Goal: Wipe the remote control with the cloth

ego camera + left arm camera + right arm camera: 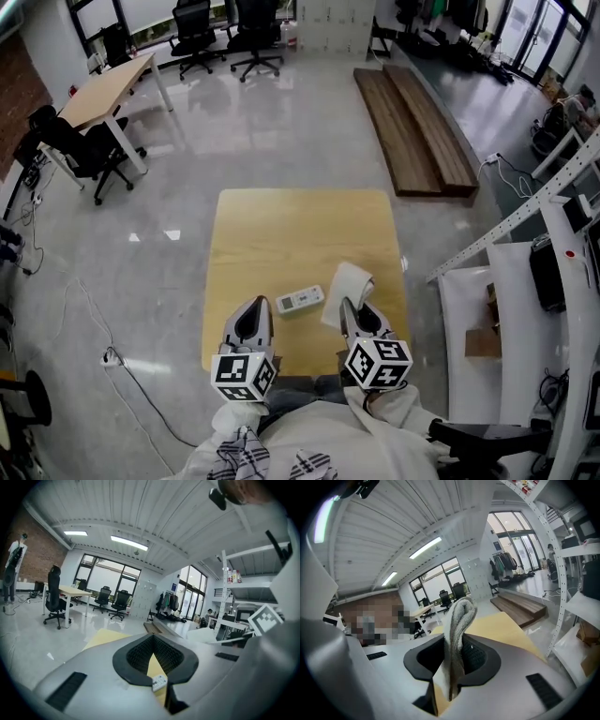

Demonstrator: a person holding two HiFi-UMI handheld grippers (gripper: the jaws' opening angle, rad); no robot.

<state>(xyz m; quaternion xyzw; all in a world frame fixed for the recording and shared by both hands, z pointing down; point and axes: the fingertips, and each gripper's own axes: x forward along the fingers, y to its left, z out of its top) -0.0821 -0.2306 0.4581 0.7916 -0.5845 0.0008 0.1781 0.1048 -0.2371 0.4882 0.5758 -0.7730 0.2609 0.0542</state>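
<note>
A white remote control lies on the light wooden table, near its front edge; the left gripper view shows this remote just below the jaws. My left gripper hovers just left of the remote, shut and empty. My right gripper is to the right of the remote and is shut on a folded grey-white cloth. In the right gripper view the cloth stands upright out of that gripper.
White shelving with a cardboard box stands close on the right. Dark wooden planks lie on the floor beyond the table. A desk with office chairs is far left. A cable runs along the floor at left.
</note>
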